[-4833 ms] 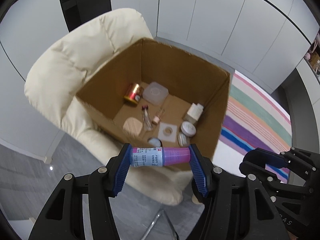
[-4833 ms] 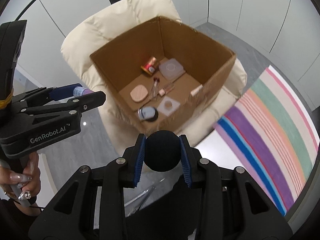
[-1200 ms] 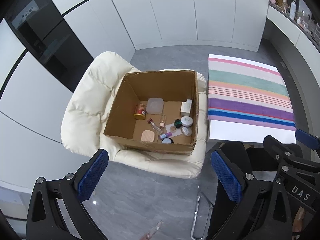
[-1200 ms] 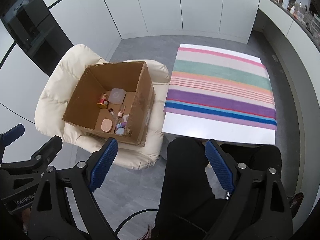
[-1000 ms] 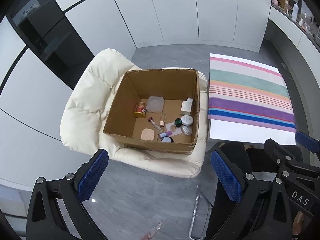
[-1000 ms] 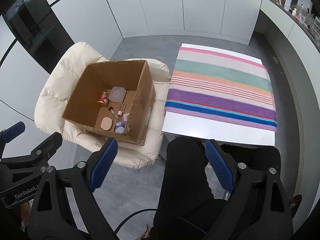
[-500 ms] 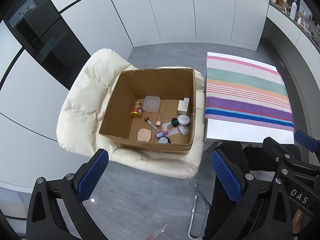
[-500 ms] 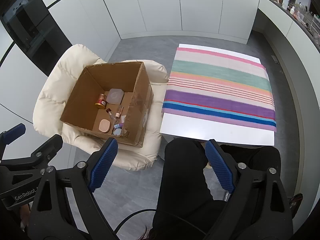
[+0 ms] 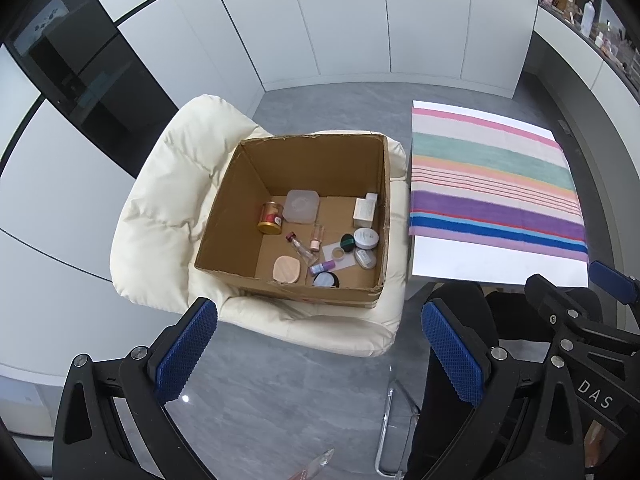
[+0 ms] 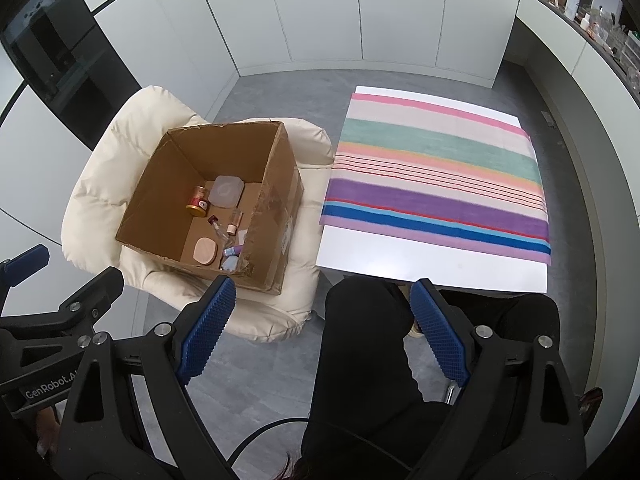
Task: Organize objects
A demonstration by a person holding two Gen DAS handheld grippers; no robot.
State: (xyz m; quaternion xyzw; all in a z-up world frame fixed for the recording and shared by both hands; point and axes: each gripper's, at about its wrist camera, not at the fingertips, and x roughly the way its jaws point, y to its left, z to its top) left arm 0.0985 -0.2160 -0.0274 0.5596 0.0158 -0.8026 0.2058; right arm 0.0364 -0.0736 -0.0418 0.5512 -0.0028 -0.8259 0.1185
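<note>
Small cosmetic things lie loose on the floor of the open cardboard box (image 9: 308,184), set on the seat of a cream padded chair (image 9: 168,184), just beside the desk (image 9: 496,260) with the striped cloth (image 9: 492,184). Probably all light to lift. The gold-lidded jar (image 9: 270,218) on its side and the white round jar (image 9: 366,238) look hard and smooth, so likely slippery; best taken across the body, not the lid. The clear vial with dark cap (image 9: 298,245) looks like glass, thin and probably fragile; better gripped softly at the middle. The peach compact (image 9: 286,269) lies flat and low, hard to get under; better pinched across its edges. The translucent square container (image 9: 301,206) seems wide, needing almost full opening. The white carton (image 9: 365,211) by the right wall appears stiff but crushable. The purple tube (image 9: 323,267) may roll when touched. Box walls stand tall, so reaching from above seems needed. Left hand-held gripper (image 9: 320,354): spread wide, empty, touching nothing, held well above and before the chair. Right hand-held gripper (image 10: 322,330): also wide apart, empty, over the dark-clothed lap of the person (image 10: 360,344).
</note>
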